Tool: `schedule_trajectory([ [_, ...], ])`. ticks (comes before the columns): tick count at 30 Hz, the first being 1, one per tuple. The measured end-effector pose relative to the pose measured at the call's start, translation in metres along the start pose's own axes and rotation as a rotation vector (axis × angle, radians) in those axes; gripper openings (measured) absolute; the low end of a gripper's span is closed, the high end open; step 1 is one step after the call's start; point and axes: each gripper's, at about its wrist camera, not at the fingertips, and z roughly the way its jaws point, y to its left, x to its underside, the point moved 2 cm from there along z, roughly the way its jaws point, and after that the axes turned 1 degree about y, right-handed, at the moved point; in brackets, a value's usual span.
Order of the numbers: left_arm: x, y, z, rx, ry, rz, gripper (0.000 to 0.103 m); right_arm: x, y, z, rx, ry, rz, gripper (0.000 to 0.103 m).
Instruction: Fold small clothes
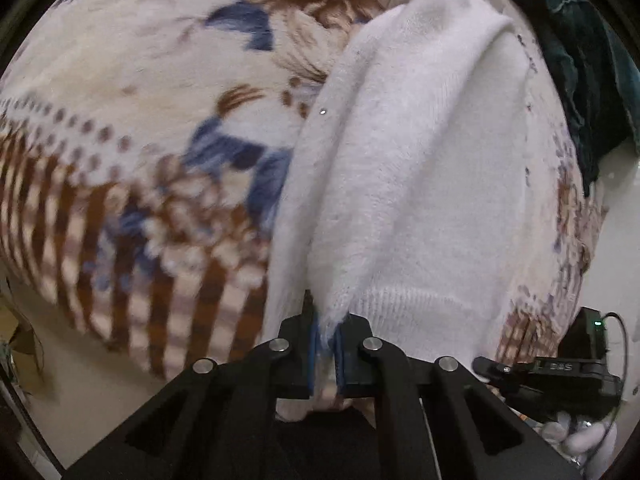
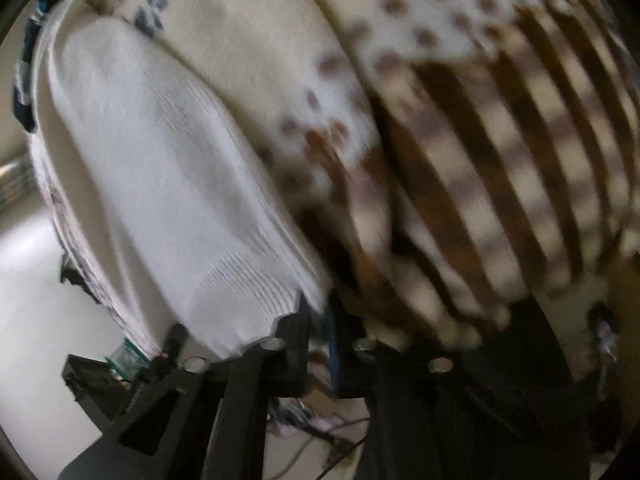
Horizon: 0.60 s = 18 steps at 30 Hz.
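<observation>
A white fuzzy knit garment (image 1: 420, 160) lies lengthwise on a floral blanket (image 1: 120, 80), its ribbed hem nearest me. My left gripper (image 1: 326, 320) is shut on the left corner of that hem, white fabric pinched between the blue pads. In the right wrist view the same white garment (image 2: 160, 160) runs up to the left, and my right gripper (image 2: 319, 308) is shut on the right corner of its ribbed hem. This view is blurred. The black body of the right gripper (image 1: 560, 372) shows at the lower right of the left wrist view.
The blanket (image 2: 480, 120), with brown stripes, dots and blue flowers, covers a raised soft surface. A dark teal cloth (image 1: 580, 60) is heaped at the far right. Pale floor (image 1: 60, 380) lies below the blanket's near edge. Cables trail on the floor (image 2: 312, 432).
</observation>
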Motion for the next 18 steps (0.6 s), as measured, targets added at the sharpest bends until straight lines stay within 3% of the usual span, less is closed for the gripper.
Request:
schedule_trajectory([
  [3, 0.008, 0.010, -0.003, -0.029, 0.016, 0.040, 0.005, 0.013, -0.006, -0.004, 0.048, 0.002, -0.035, 0.003],
  [9, 0.003, 0.033, 0.042, -0.094, 0.073, 0.013, 0.005, 0.017, 0.002, 0.012, 0.071, -0.003, -0.046, 0.003],
  [11, -0.005, 0.034, 0.056, -0.064, 0.097, 0.007, 0.006, 0.019, 0.002, 0.023, 0.093, 0.009, -0.065, 0.003],
  [14, -0.014, 0.032, 0.051, 0.000, 0.135, -0.015, 0.016, 0.015, 0.013, 0.037, 0.147, -0.005, -0.155, 0.004],
  [15, -0.015, 0.031, 0.044, 0.012, 0.145, -0.010, 0.029, 0.012, 0.017, 0.035, 0.142, -0.013, -0.156, 0.004],
  [16, -0.016, 0.030, 0.033, 0.025, 0.143, 0.000, 0.038, 0.009, 0.022, 0.034, 0.131, 0.001, -0.171, 0.008],
  [18, -0.023, 0.029, 0.004, 0.071, 0.105, 0.004, 0.041, 0.006, 0.034, 0.029, 0.140, 0.069, -0.236, 0.028],
])
